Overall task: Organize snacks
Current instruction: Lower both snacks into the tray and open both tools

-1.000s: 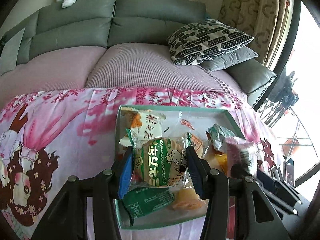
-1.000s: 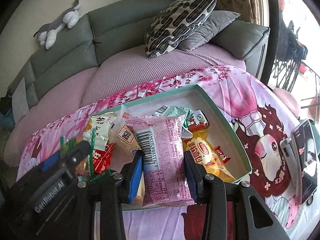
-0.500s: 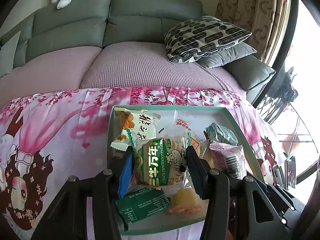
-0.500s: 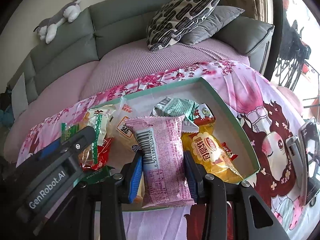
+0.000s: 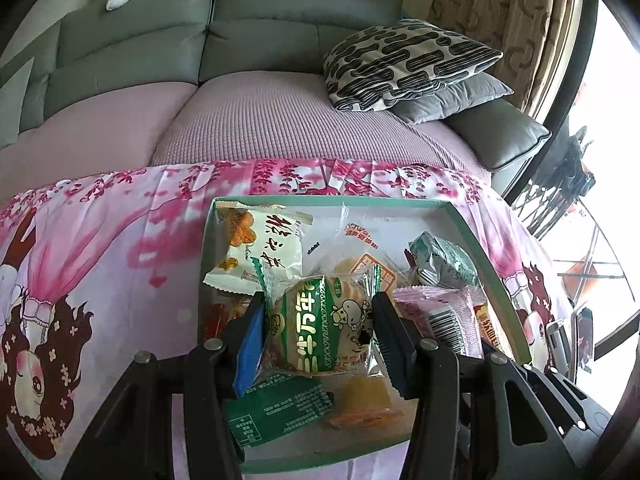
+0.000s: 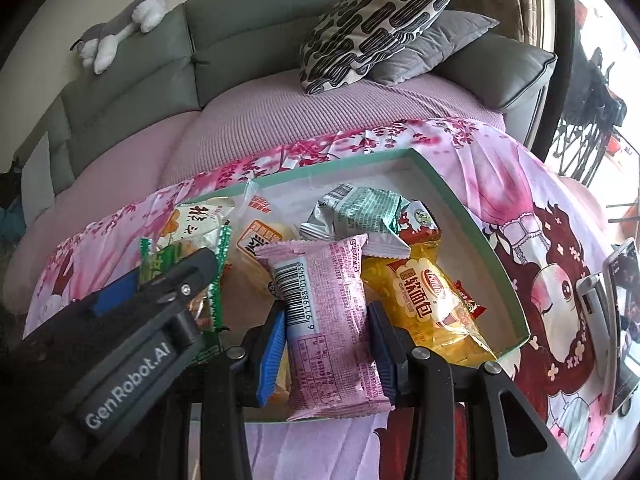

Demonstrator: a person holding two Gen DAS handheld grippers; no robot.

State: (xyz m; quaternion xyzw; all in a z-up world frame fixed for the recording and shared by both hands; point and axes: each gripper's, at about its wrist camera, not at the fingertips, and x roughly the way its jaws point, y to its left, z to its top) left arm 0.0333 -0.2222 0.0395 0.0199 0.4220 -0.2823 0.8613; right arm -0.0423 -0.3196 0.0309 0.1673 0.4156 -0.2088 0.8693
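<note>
A shallow green-rimmed box (image 5: pixel 328 199) (image 6: pixel 496 252) lies on the pink printed cloth and holds several snack packets. My left gripper (image 5: pixel 318 328) is shut on a green-and-clear rice cracker packet (image 5: pixel 320 320), held above the box's near left part. My right gripper (image 6: pixel 326 336) is shut on a pink packet with a barcode (image 6: pixel 328 312), held above the box's near edge. The pink packet also shows in the left wrist view (image 5: pixel 444 312). The left gripper's body (image 6: pixel 132 328) fills the lower left of the right wrist view.
In the box lie a white packet (image 5: pixel 264 252), a yellow bread packet (image 6: pixel 424 300), a pale green packet (image 6: pixel 360 208) and a dark green packet (image 5: pixel 276 404). A phone on a stand (image 6: pixel 620 312) stands right of the box. A grey sofa with cushions (image 5: pixel 404 64) lies behind.
Both grippers have drawn back and risen a little with their packets still held; the box now sits lower and farther in both views. The box's contents have not moved.
</note>
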